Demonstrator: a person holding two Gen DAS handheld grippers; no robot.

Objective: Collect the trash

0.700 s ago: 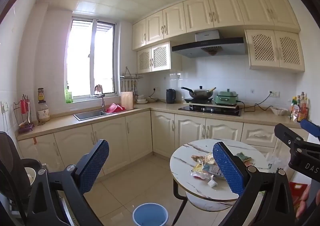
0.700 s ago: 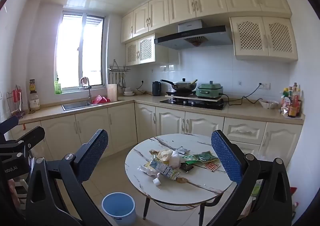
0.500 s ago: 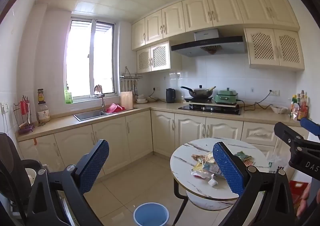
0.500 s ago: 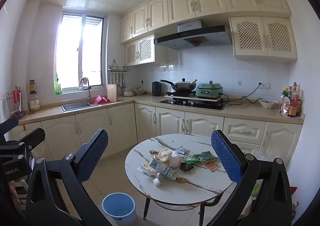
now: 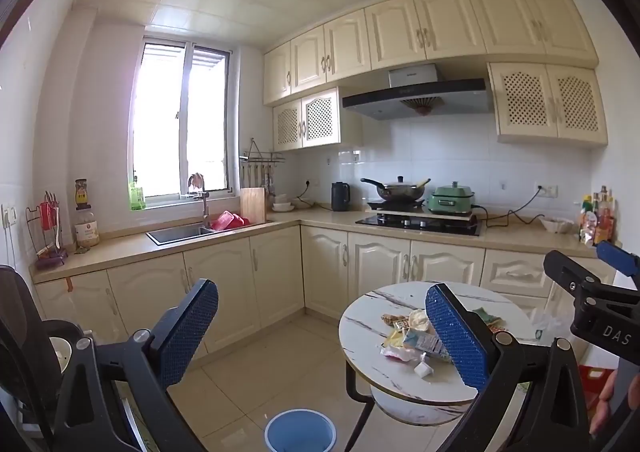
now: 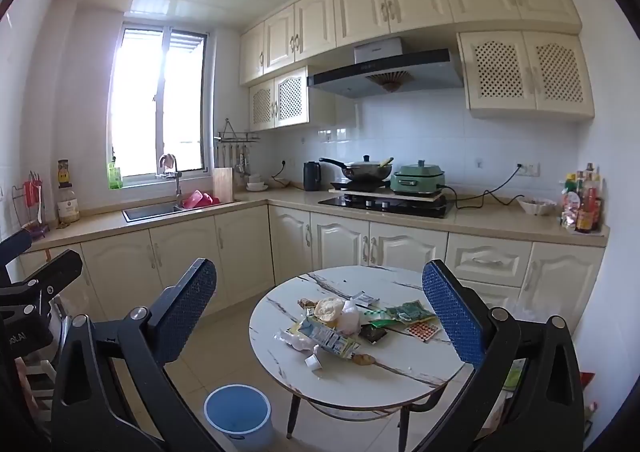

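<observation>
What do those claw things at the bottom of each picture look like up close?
Each gripper is a black plastic frame with silver pivot bolts. The left gripper and the right gripper each carry two fingers faced with blue, dimpled rubber pads. White lettering reading "DAS" marks the right gripper's body where it shows in the left view. No cables or sleeves are visible.
</observation>
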